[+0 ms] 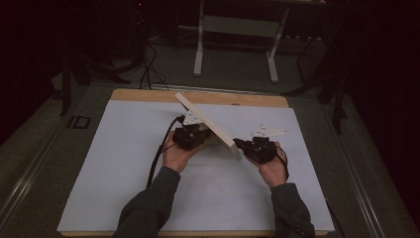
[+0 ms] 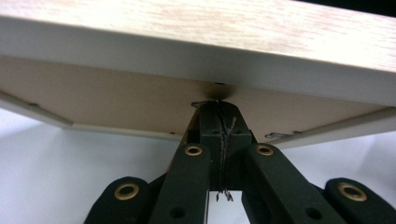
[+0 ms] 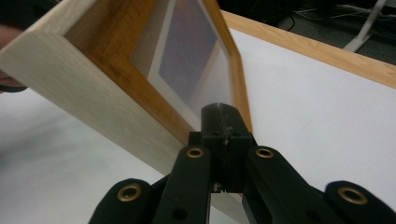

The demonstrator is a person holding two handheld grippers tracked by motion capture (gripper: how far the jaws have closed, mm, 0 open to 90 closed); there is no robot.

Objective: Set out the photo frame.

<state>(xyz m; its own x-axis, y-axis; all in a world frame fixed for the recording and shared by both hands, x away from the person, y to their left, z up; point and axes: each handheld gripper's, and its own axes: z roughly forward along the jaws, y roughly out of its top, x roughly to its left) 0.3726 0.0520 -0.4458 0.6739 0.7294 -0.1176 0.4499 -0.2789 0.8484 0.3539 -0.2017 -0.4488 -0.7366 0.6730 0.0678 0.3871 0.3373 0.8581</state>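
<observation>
The left gripper [image 2: 218, 109] has its black jaws pressed fully together with nothing between them, their tips butting against the brown backing board of the light wooden picture frame with a glass front [image 1: 208, 124], just under its pale top rail. The right gripper [image 3: 219, 112] is likewise closed on nothing — its tips sit at the glazed face, close by the frame's inner edge; whether they touch the glass I cannot tell.

The frame stands tilted on one edge near the middle of the white sheet covering the table [image 1: 124, 163], propped between the two grippers, left one behind it and right one in front.

It looks stiff and fairly light, yet the glass is fragile and slick — better to open the jaws and pinch the wooden rail than push on the pane.
</observation>
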